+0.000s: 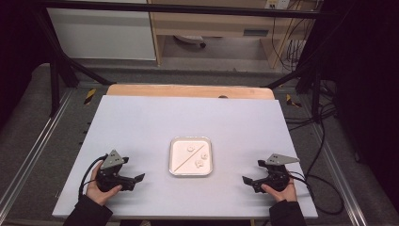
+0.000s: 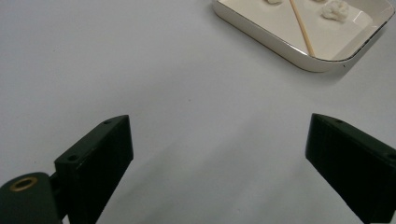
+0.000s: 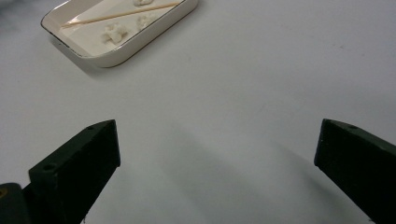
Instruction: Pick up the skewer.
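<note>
Both tools, left tool and right tool, rested spread apart, empty; a level approach to the tray (thin stick inside) seemed wise.

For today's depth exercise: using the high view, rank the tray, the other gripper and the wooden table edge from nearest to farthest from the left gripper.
From the left gripper:
1. Tray, mid-table, just to its right.
2. Right gripper, across the table beyond the tray.
3. Wooden table edge, along the far side.
</note>
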Available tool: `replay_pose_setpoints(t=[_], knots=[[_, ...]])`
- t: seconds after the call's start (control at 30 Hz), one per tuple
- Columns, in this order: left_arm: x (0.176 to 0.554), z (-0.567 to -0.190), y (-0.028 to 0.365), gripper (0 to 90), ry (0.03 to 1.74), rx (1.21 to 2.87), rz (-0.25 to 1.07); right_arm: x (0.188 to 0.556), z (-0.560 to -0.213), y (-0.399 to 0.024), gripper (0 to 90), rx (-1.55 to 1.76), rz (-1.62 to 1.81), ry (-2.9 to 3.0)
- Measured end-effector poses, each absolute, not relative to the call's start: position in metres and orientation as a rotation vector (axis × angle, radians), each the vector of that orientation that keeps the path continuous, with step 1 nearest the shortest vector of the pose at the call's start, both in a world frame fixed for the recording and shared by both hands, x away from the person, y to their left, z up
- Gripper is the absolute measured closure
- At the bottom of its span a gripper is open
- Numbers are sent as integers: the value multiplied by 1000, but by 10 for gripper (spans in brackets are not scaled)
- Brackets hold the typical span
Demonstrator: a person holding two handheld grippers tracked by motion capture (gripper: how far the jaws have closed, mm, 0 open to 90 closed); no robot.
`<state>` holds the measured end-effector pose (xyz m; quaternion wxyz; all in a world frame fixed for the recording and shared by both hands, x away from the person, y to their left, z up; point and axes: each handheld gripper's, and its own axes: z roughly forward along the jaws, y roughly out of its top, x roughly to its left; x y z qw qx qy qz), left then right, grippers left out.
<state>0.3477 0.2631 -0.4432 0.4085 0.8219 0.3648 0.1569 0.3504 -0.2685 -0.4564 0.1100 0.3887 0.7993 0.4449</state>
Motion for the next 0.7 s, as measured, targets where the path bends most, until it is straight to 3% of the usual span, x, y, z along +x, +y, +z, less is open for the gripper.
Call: replay_pose_setpoints(t=[0.7], knots=[[353,-435,241,81,916,2091,415,350,-457,-268,9,1140,1299,2359]])
